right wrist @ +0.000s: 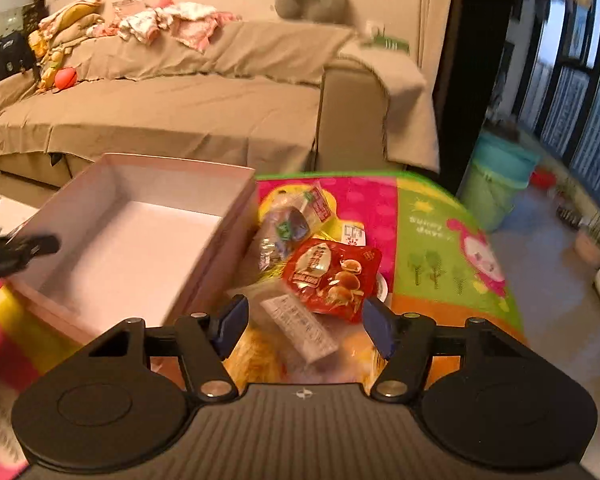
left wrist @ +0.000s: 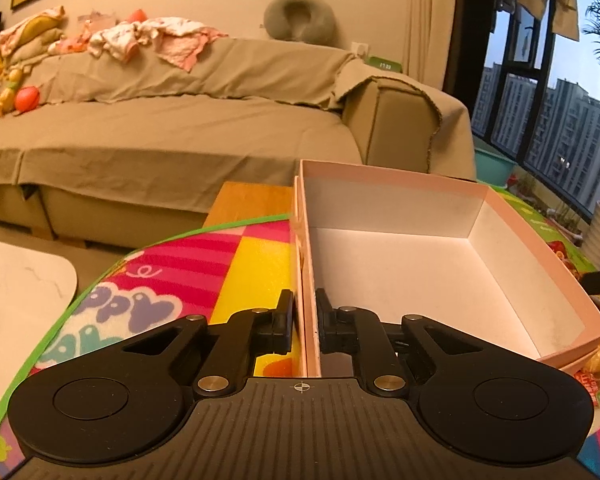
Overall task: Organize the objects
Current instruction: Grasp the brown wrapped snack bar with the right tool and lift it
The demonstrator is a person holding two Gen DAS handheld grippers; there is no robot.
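Left gripper (left wrist: 305,322) clamped on the near-left wall of the pink box (left wrist: 532,240), one finger outside, one inside. Box is empty, white inside, sitting on the colourful mat (left wrist: 204,268) toward its left side, lid nested underneath. Right gripper (right wrist: 305,326) jaws apart, gripping nothing, hovering over a snack pile on the mat just right of the box (right wrist: 236,204). Red snack packet (right wrist: 332,276) on top of the pile, lying between the fingers but apart from both; a clear packet with white label (right wrist: 300,332) under it, a purple-green packet (right wrist: 288,224) behind, against the box's right wall. Right-wrist view is motion-blurred. Sofa (left wrist: 180,120) beyond the mat.
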